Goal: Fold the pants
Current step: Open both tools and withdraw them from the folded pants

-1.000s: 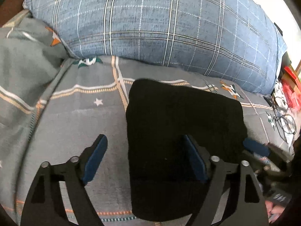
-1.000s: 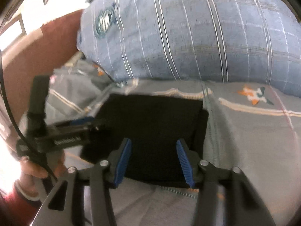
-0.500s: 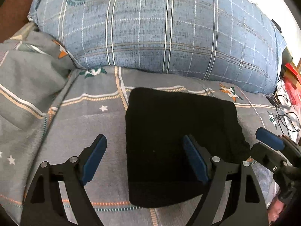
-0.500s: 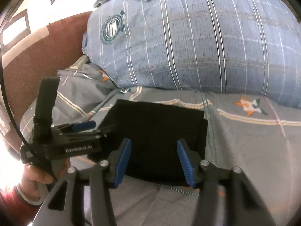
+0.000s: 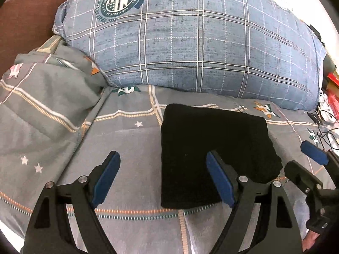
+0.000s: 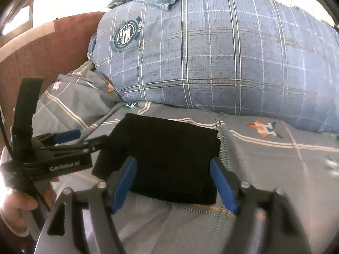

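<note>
The black pants (image 5: 203, 148) lie folded into a compact rectangle on the grey bedspread (image 5: 127, 144); they also show in the right wrist view (image 6: 167, 154). My left gripper (image 5: 163, 177) is open and empty, held above the pants' left edge. It shows at the left of the right wrist view (image 6: 70, 135). My right gripper (image 6: 173, 182) is open and empty above the pants' near edge. It also shows at the right of the left wrist view (image 5: 313, 154).
A big blue plaid pillow (image 5: 190, 42) lies behind the pants. A rumpled grey duvet (image 5: 42, 110) is at the left. A brown headboard (image 6: 42, 48) stands behind. Cables and clutter (image 5: 326, 118) sit at the bed's right edge.
Both grippers have drawn back and up from the folded pants, so more of the pillow and bed shows. The pants have not moved.
</note>
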Demonstrator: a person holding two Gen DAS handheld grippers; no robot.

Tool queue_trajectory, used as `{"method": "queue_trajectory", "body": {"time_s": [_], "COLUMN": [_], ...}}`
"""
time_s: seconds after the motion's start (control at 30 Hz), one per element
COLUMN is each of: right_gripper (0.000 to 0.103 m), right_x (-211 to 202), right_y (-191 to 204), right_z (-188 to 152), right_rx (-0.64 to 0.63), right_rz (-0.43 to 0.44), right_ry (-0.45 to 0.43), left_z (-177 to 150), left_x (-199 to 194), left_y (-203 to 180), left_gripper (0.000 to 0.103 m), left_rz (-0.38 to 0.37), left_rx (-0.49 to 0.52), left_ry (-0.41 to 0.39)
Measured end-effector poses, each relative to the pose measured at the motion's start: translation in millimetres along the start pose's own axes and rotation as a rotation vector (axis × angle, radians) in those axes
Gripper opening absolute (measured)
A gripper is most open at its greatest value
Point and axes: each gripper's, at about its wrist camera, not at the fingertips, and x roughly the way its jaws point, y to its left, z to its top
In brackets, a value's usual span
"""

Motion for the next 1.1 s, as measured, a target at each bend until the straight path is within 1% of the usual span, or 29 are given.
{"method": "queue_trajectory", "body": {"time_s": [0.03, 0.27, 0.47, 0.6, 0.7, 0.83, 1.0, 1.1], "right_gripper": [0.08, 0.081, 0.081, 0.081, 0.081, 0.081, 0.081, 0.081], "right_x": [-2.6, -11.6, -12.8, -13.8, -13.2, -11.3, -10.0, -7.4], "right_y": [0.5, -3.2, -11.7, -15.4, -18.1, -21.0, -24.9, -28.0], "right_z": [-0.5, -4.8, -10.4, -12.7, -14.4, -16.8, -19.8, -20.4], "right_rx": [0.002, 0.019, 0.053, 0.06, 0.071, 0.074, 0.078, 0.093], "right_rz": [-0.003, -0.003, 0.001, -0.008, -0.005, -0.007, -0.01, -0.002], "right_ry": [-0.005, -0.015, -0.01, -0.007, -0.005, 0.006, 0.012, 0.021], "left_z": [-1.5, -8.1, -8.0, -9.3, -9.7, -8.4, -7.3, -7.6], "left_x": [-0.7, -13.0, -21.2, -24.7, -25.8, -26.6, -27.6, -28.7], "left_y": [2.2, 1.9, -5.0, -4.1, -6.5, -6.4, -10.2, -10.5], "left_gripper": [0.084, 0.084, 0.084, 0.084, 0.084, 0.084, 0.084, 0.088], "left_rz": [-0.004, 0.01, 0.077, 0.072, 0.1, 0.091, 0.112, 0.066], "left_rx": [-0.01, -0.03, 0.005, 0.004, 0.024, 0.017, 0.031, 0.027], "left_ry": [0.006, -0.019, -0.06, -0.075, -0.086, -0.086, -0.095, -0.098]}}
